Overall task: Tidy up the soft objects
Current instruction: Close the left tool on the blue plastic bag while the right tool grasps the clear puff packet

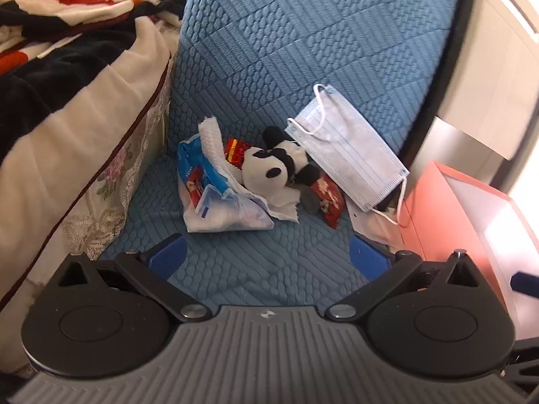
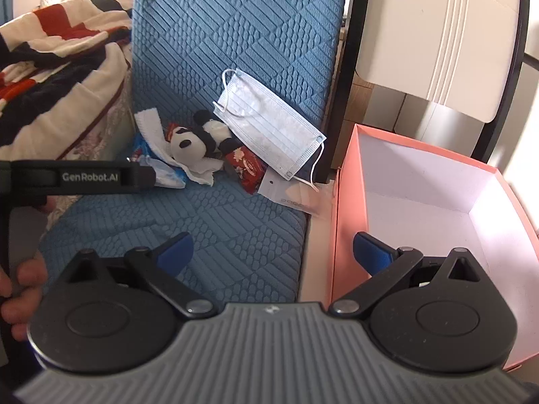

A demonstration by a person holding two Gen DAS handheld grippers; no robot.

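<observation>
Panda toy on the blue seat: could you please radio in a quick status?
Left tool and right tool open, empty. Panda toy untouched among wrappers, face mask beside it. Pink box open; nothing blocking.

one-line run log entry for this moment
stage: pre-grasp | left gripper: open, empty | right gripper: open, empty | panda plush, face mask: on blue cushion | pink box: empty

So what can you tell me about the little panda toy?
The panda toy is a small plush, white with black ears, eye patches and limbs. It lies on its side at the back of the blue quilted seat, resting on a crumpled white tissue. A red wrapper sits by it, and the blue face mask leans over it against the backrest. Neither gripper touches it.
</observation>
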